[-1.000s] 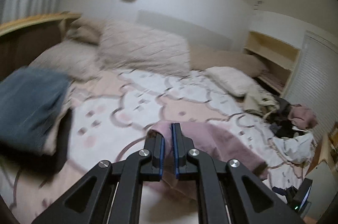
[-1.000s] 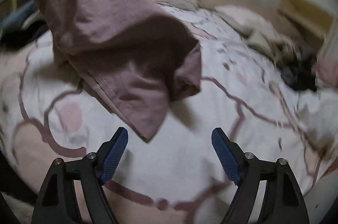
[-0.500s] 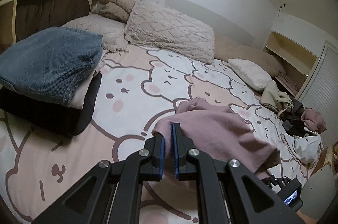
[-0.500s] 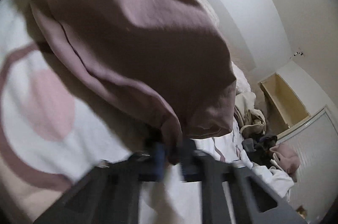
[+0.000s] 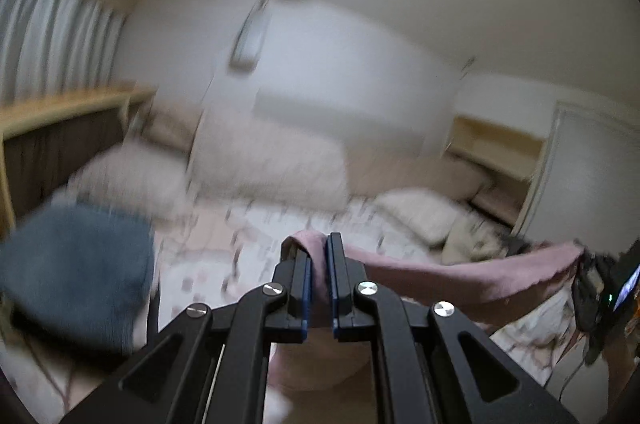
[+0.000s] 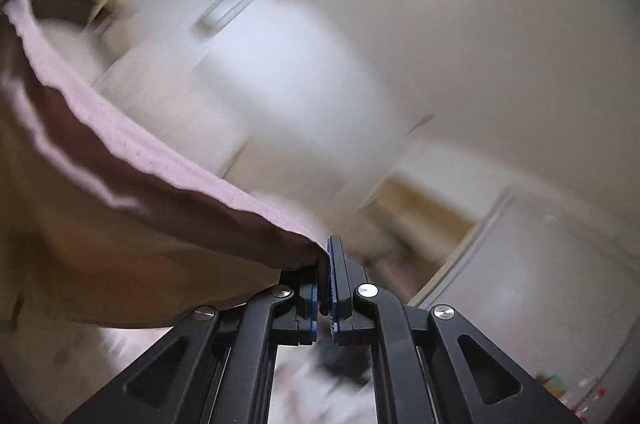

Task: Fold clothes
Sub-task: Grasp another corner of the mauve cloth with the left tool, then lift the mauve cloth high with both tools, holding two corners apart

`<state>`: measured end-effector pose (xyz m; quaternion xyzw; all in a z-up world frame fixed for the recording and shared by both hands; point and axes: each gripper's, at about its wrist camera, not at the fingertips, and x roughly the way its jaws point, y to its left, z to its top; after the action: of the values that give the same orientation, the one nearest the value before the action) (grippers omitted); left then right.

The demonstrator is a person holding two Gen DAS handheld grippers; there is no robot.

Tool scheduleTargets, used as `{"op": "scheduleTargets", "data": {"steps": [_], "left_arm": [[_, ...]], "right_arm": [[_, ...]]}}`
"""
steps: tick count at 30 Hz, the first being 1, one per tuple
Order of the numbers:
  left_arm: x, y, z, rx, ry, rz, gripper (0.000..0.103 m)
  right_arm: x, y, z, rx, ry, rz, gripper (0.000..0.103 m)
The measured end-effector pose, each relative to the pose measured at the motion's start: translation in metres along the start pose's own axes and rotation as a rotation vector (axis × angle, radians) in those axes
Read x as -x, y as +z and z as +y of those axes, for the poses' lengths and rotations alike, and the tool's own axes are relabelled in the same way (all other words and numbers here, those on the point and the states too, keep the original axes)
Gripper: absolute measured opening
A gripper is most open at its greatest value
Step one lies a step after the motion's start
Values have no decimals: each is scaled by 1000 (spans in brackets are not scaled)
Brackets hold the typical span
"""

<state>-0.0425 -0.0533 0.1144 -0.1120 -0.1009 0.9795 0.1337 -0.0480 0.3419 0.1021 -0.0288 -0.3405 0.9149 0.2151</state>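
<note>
The dusty-pink cloth garment [image 5: 460, 278] stretches mid-air between both tools, above the pink-and-white patterned bedspread [image 5: 256, 228] in the frame's centre. The left gripper [image 5: 319, 264] and right gripper [image 6: 325, 264] each clamp an edge. A blue folded towel [image 5: 76, 264] sits lower left; cream pillows [image 5: 268, 160] line the white wall.

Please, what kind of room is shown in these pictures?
Most likely a bedroom: a bed with a patterned cover, pillows at its head, and curtains at the left.
</note>
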Motion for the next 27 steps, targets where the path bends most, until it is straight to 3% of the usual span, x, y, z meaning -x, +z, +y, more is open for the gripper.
{"op": "scheduleTargets", "data": {"steps": [4, 10, 14, 16, 20, 27], "left_arm": [[45, 79, -29, -118, -58, -171, 8], [121, 173, -70, -292, 5, -410, 8], [152, 213, -78, -325, 47, -473, 8], [142, 226, -75, -318, 55, -436, 8], [115, 250, -67, -299, 66, -342, 8], [-47, 254, -32, -212, 127, -65, 8]], "right_arm": [[1, 70, -72, -51, -129, -172, 5], [62, 172, -152, -93, -310, -390, 5], [86, 218, -200, -112, -392, -483, 5], [88, 238, -222, -127, -397, -501, 5], [55, 268, -236, -135, -296, -437, 5], [-78, 288, -172, -39, -141, -210, 5]]}}
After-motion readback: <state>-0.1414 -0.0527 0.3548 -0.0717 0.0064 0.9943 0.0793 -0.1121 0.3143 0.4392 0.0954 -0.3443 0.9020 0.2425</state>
